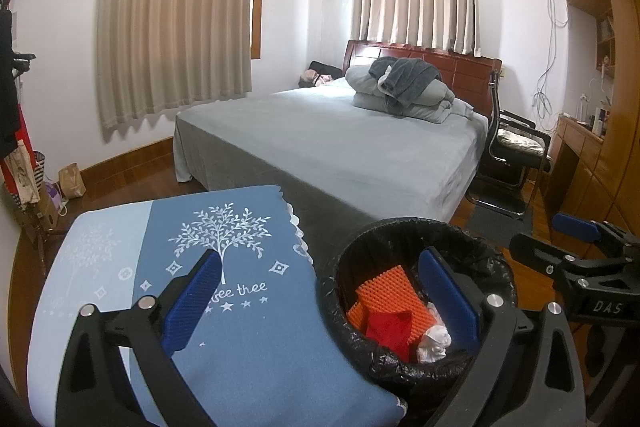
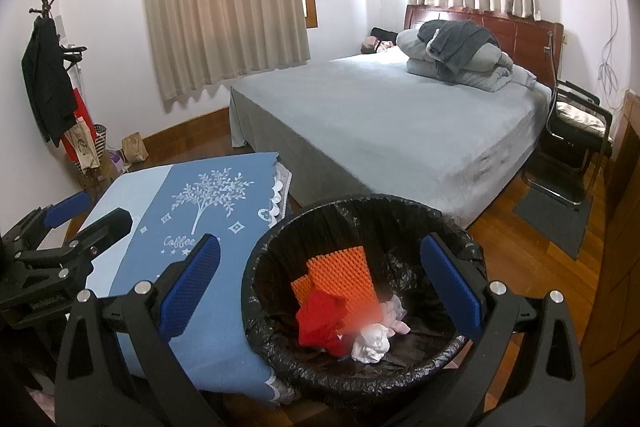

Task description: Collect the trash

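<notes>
A trash bin [image 1: 348, 267] lined with a black bag [image 2: 280, 227] stands on the floor beside a small table. Inside lie an orange textured sheet [image 1: 390, 293] [image 2: 340, 273], red wrapping [image 1: 390, 329] [image 2: 320, 319] and crumpled white paper [image 1: 434, 341] [image 2: 370, 343]. My left gripper [image 1: 320, 301] is open and empty, above the table's edge and the bin. My right gripper [image 2: 320, 287] is open and empty above the bin. Each gripper shows in the other's view: the right one in the left wrist view [image 1: 568, 243], the left one in the right wrist view [image 2: 80, 215].
The table carries a blue cloth [image 1: 224, 307] [image 2: 160, 235] with a white tree print. A bed [image 1: 340, 143] [image 2: 400, 123] with folded bedding stands behind. A black chair [image 1: 512, 151] [image 2: 572, 139] is at the right, a coat rack [image 2: 48, 67] at the left, wooden cabinets [image 1: 612, 107] at far right.
</notes>
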A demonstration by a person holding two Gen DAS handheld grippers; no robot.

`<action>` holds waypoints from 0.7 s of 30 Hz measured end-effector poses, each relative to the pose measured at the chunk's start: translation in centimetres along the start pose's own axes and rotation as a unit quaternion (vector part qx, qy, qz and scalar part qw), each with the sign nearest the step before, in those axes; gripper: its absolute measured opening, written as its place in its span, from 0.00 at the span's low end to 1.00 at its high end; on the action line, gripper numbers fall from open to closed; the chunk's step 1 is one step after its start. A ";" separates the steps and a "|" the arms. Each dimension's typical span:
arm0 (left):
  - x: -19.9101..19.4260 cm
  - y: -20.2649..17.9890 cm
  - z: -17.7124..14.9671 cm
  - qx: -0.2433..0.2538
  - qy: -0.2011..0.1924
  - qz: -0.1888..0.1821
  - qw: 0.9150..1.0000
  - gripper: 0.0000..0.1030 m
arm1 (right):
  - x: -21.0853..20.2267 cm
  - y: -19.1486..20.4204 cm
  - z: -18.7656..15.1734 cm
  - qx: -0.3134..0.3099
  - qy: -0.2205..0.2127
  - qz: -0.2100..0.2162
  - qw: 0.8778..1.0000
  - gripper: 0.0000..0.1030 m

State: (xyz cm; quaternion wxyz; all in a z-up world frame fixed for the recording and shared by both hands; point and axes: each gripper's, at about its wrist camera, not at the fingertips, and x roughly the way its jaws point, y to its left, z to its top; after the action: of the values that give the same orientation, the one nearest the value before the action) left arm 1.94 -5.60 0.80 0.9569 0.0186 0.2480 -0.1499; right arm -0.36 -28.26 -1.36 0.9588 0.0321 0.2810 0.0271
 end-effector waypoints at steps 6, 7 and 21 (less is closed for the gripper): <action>0.0 0.0 -0.1 0.000 0.000 0.000 1.000 0.94 | 0.1 0.2 -0.3 0.002 0.000 0.001 1.000 0.95; 0.0 0.1 -0.1 0.000 0.000 0.000 1.000 0.94 | 0.2 0.3 -0.4 0.002 0.000 0.000 1.000 0.95; 0.0 0.1 0.0 0.000 0.000 0.000 1.000 0.94 | 0.2 0.3 -0.3 0.002 0.001 0.001 1.000 0.95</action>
State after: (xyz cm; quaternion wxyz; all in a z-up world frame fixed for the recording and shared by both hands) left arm 1.99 -5.56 0.80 0.9568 0.0187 0.2484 -0.1499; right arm -0.38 -27.97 -1.71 0.9584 0.0346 0.2821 0.0274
